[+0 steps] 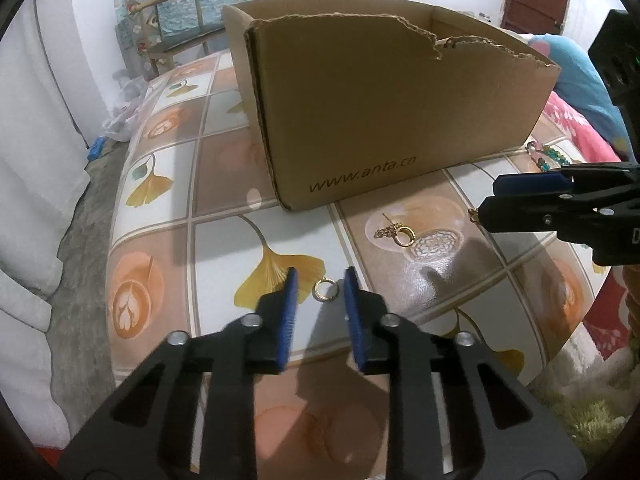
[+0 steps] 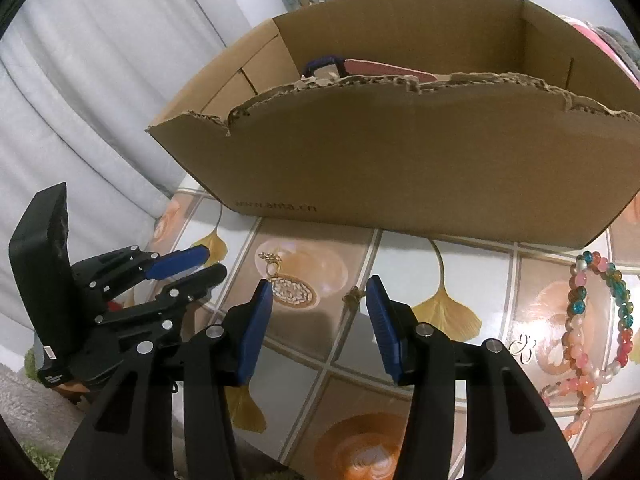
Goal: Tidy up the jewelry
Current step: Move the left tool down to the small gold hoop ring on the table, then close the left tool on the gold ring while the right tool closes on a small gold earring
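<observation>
A small gold ring (image 1: 325, 290) lies on the patterned tablecloth (image 1: 224, 240) between the blue pads of my left gripper (image 1: 322, 286). A sliver of cloth shows on each side of the ring, so the gripper is open. My right gripper (image 2: 318, 298) is open too, and a tiny gold piece (image 2: 353, 295) sits just inside its right fingertip. The right gripper (image 1: 490, 198) enters the left wrist view from the right. A gold ring with a chain (image 1: 400, 234) lies between the two grippers. The cardboard box (image 1: 400, 120) stands behind them.
Beaded bracelets (image 2: 600, 320) lie at the right in front of the box (image 2: 400, 180), with a small white charm (image 2: 522, 346) beside them. A purple item (image 2: 324, 66) shows inside the box. A chair (image 1: 176, 28) stands beyond the table. A pink blanket (image 1: 576, 128) borders the right.
</observation>
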Action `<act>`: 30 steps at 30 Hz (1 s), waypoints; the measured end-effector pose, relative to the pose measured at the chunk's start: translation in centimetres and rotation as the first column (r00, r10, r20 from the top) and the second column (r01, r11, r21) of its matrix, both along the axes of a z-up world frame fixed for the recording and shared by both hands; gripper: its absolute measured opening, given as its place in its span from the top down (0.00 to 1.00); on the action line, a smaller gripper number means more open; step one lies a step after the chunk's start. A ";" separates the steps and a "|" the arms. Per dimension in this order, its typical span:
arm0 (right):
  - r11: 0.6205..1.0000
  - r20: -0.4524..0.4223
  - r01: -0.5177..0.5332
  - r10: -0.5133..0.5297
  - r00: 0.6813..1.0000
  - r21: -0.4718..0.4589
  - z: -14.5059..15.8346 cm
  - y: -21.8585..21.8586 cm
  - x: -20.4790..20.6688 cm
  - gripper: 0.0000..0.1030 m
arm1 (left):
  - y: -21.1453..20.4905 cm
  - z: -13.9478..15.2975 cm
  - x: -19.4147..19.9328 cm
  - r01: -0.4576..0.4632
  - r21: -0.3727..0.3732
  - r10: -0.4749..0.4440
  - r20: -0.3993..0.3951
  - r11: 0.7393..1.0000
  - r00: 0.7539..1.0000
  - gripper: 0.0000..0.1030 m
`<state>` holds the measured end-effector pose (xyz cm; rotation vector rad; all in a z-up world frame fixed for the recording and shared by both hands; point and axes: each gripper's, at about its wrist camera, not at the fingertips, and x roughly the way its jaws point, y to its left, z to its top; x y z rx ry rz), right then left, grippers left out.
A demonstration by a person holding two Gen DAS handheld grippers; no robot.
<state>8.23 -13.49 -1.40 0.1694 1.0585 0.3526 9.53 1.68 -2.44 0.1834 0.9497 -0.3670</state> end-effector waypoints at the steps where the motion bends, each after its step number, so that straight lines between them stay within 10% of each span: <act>1: 1.000 -0.001 -0.001 0.001 1.000 -0.001 0.0 0.1 0.1 0.54 | 0.0 0.0 0.0 0.005 -0.001 -0.005 -0.001 1.000 1.000 0.84; 30: 0.963 0.033 -0.163 0.174 0.984 -0.214 -1.6 7.2 1.2 0.80 | 0.9 0.0 -0.1 0.009 -0.030 -0.009 0.001 1.000 1.000 0.91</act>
